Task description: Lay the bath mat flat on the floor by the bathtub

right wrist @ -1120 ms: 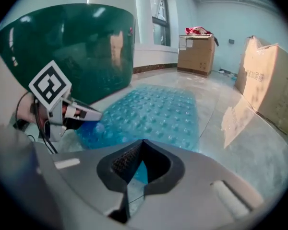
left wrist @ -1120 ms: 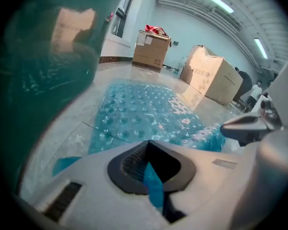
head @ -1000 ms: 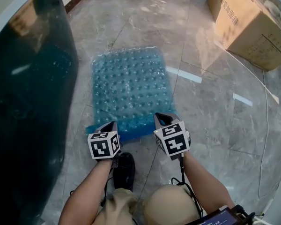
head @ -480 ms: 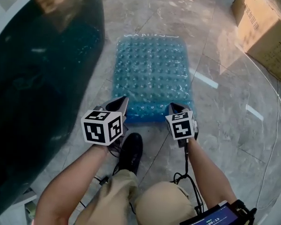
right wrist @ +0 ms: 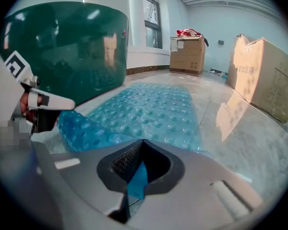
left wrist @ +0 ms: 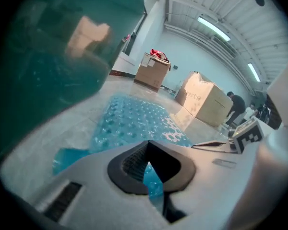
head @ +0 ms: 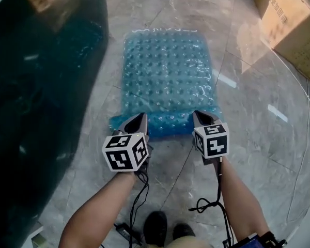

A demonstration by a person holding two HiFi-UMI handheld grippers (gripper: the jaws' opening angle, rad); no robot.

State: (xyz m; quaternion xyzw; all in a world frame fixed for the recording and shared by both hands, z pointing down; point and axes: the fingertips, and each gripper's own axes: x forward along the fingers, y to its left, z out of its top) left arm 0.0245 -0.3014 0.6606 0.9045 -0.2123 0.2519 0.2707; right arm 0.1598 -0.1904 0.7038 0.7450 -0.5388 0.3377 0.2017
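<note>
A translucent blue bath mat [head: 168, 76] with rows of bumps lies stretched on the grey marble floor, its left side along the dark green bathtub [head: 36, 87]. Its near edge is lifted and curled. My left gripper [head: 137, 122] is shut on the near left corner, and blue mat [left wrist: 151, 178] shows pinched between its jaws. My right gripper [head: 200, 117] is shut on the near right corner; a strip of the mat [right wrist: 137, 181] sits in its jaws too. In the right gripper view the mat [right wrist: 153, 111] runs away from me beside the bathtub [right wrist: 62, 47].
A large cardboard box [head: 292, 22] stands on the floor at the far right. More boxes [right wrist: 187, 49] stand at the back by the wall. A person [left wrist: 235, 107] stands far off. Cables [head: 209, 205] hang from my grippers. My shoes [head: 168, 230] are at the bottom.
Both grippers have drawn the mat's near edge towards me, and the left one has risen a little. The mat now lies longer and straighter along the tub. My feet have stepped back.
</note>
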